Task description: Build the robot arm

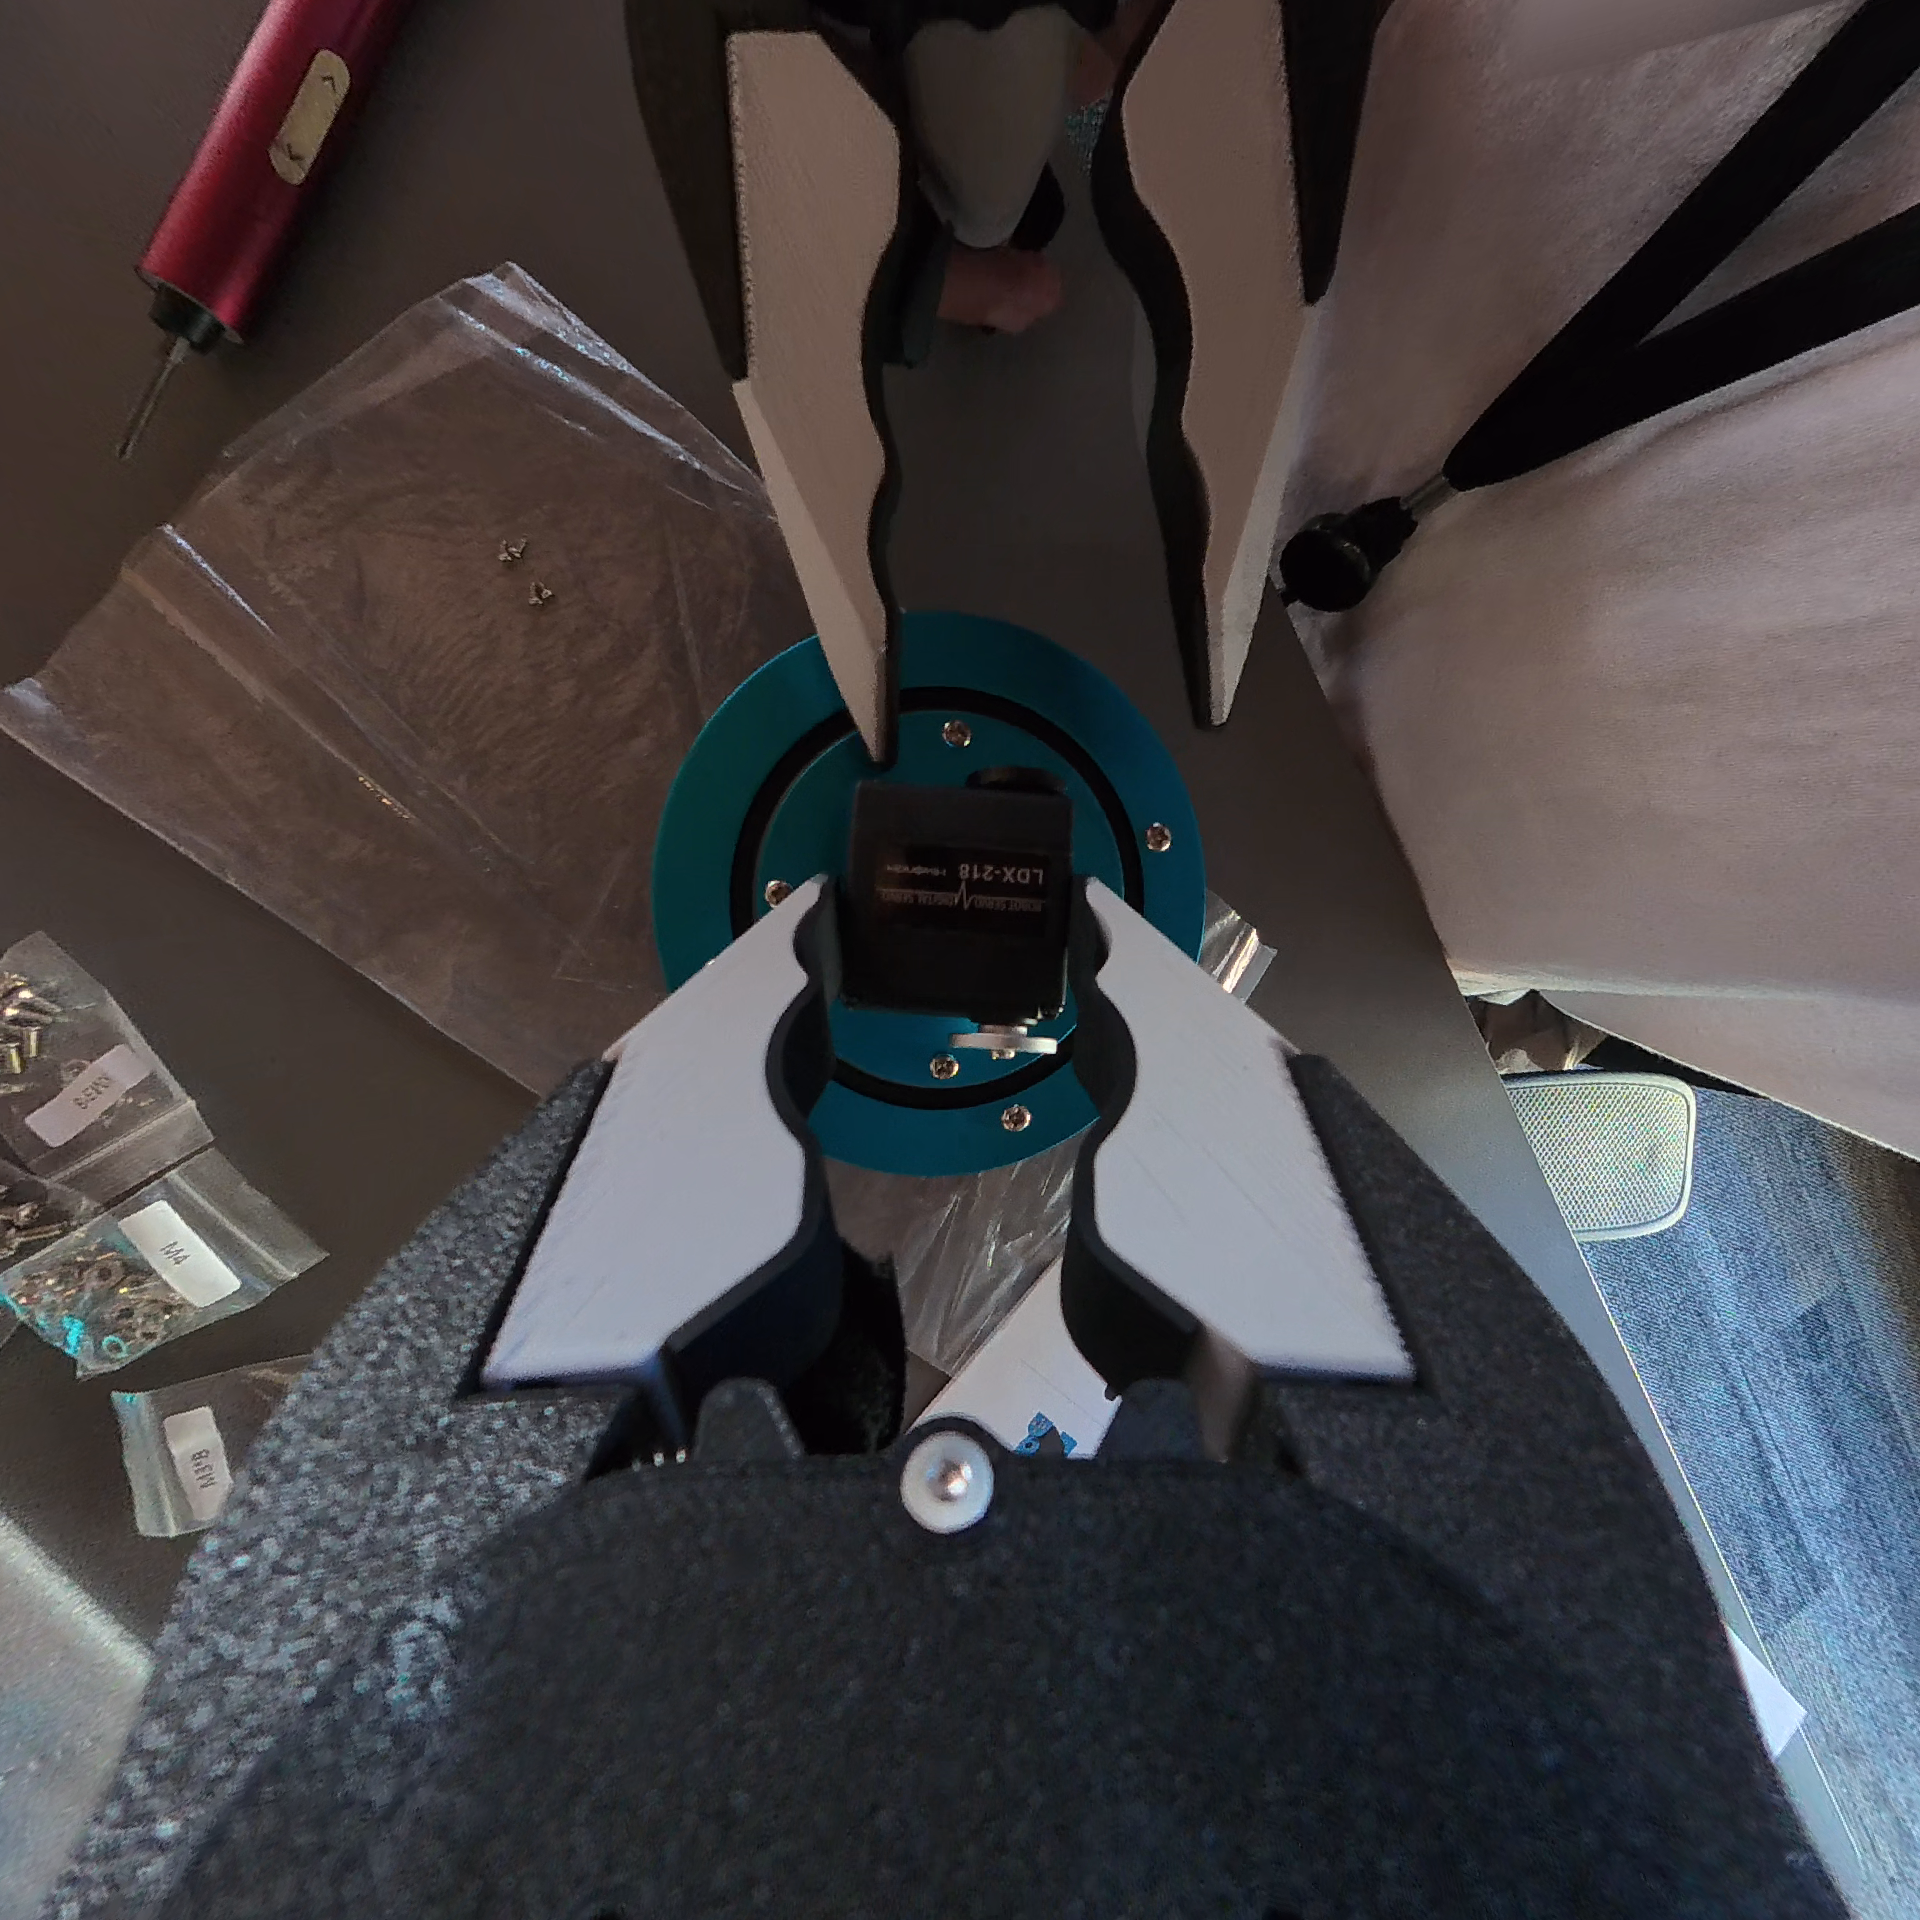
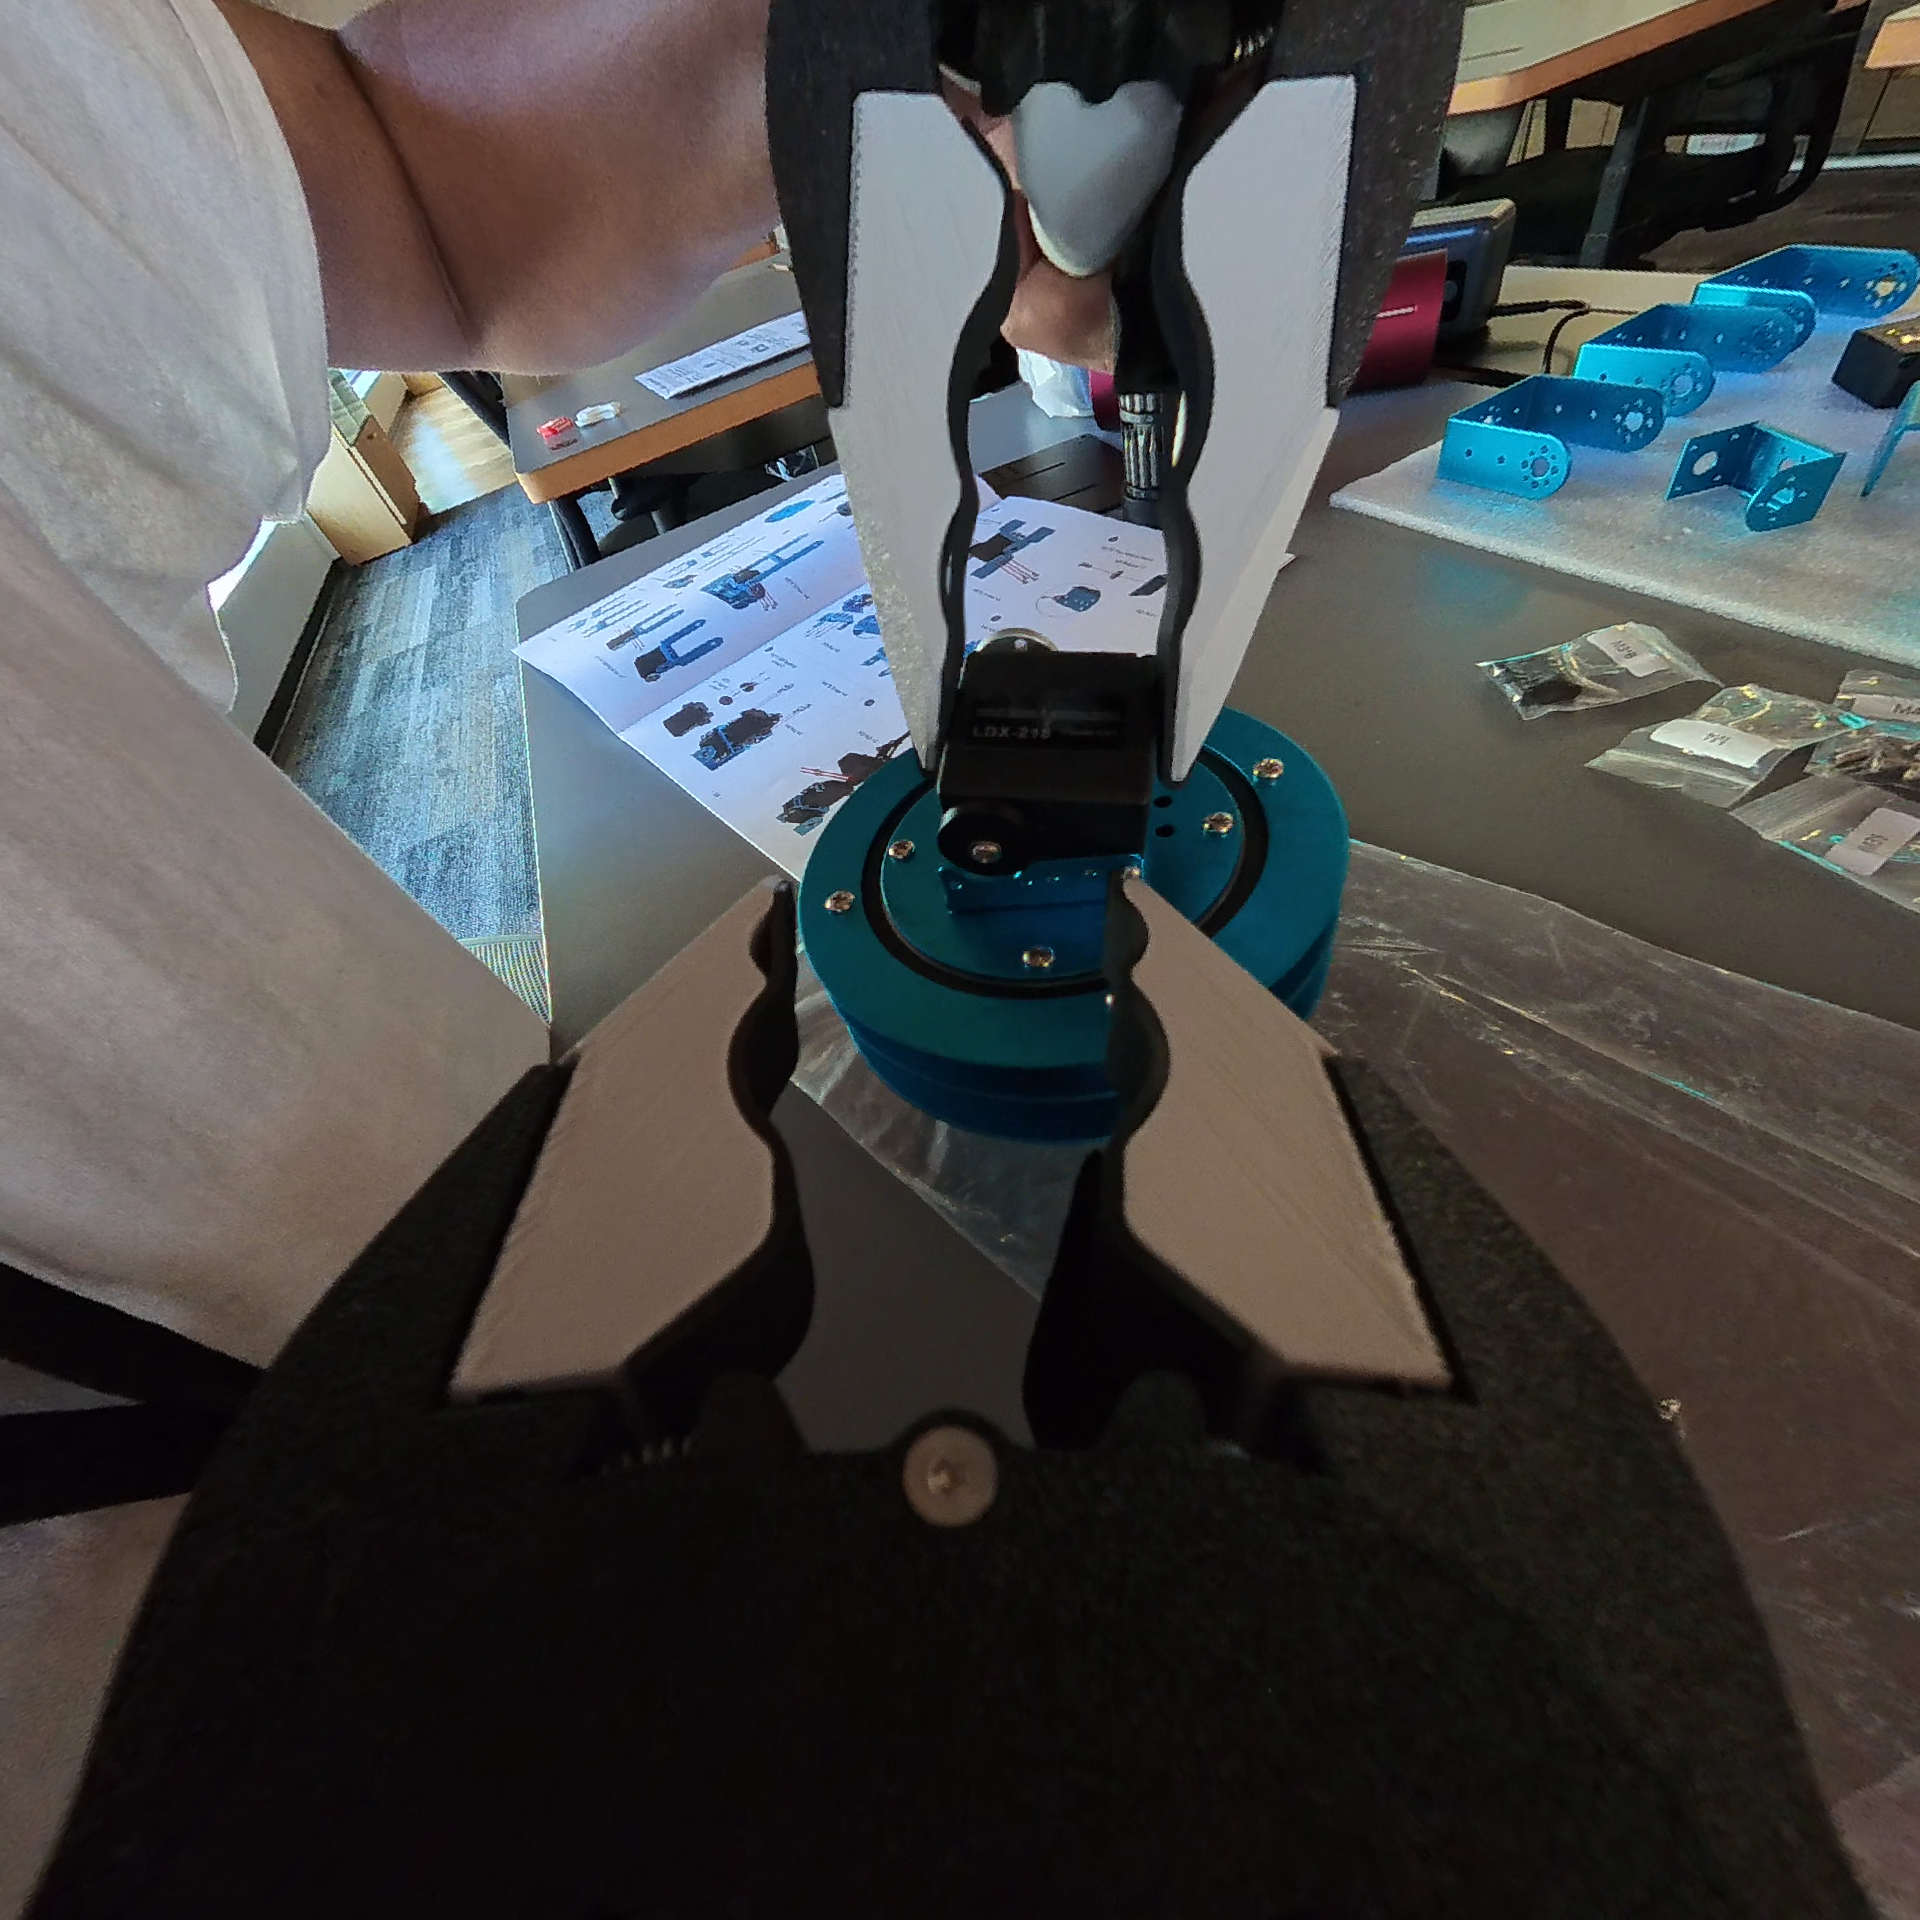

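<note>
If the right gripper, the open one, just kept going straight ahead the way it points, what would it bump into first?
Most likely the round blue base right ahead of the right gripper, or the black servo on top that the left gripper is clamping. Depth is hard to judge, so which comes first is uncertain.

A grey table (image 2: 644, 831) lies under and ahead of the right gripper. Beyond its edge, to that gripper's left, grey patterned carpet (image 2: 416, 686) runs to a wooden cabinet (image 2: 364, 468) lit by bright daylight. Farther ahead on that side stands a wood-edged desk (image 2: 665, 436), with dark chair legs beneath it. Far ahead to the right, another wood-edged desk (image 2: 1621, 62) stands on dark legs. In the left wrist view, off the table's edge to the right of the left gripper, sits a mesh-backed office chair (image 1: 1600, 1153) on blue-grey carpet (image 1: 1766, 1403).
</note>
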`<state>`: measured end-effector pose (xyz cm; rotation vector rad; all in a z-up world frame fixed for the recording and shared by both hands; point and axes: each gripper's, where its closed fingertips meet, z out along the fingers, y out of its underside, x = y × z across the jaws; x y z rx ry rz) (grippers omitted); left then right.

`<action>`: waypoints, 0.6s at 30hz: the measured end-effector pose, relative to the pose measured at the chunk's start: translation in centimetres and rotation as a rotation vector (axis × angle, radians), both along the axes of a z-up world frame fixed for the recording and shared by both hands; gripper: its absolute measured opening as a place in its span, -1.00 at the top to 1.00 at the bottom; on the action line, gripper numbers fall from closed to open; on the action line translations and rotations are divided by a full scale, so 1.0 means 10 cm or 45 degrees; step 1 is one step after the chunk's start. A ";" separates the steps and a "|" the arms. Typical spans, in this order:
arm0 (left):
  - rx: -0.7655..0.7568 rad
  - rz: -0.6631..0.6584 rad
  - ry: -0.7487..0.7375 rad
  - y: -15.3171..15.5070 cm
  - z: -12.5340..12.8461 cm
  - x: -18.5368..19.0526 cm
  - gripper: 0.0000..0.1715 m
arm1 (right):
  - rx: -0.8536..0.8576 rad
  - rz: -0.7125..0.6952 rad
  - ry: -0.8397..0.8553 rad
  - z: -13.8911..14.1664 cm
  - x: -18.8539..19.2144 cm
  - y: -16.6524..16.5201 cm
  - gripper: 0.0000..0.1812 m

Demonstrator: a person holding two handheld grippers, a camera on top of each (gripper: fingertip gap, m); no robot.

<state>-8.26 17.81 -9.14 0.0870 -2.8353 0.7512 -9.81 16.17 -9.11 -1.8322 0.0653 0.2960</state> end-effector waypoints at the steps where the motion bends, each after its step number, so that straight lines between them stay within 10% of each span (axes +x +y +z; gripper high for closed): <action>1: -0.001 0.001 0.000 0.00 0.00 0.00 0.50 | 0.001 0.000 0.000 0.00 0.00 0.00 0.37; 18: -0.004 0.009 -0.003 0.00 -0.01 -0.01 0.50 | -0.002 0.001 0.002 -0.01 0.00 0.00 0.36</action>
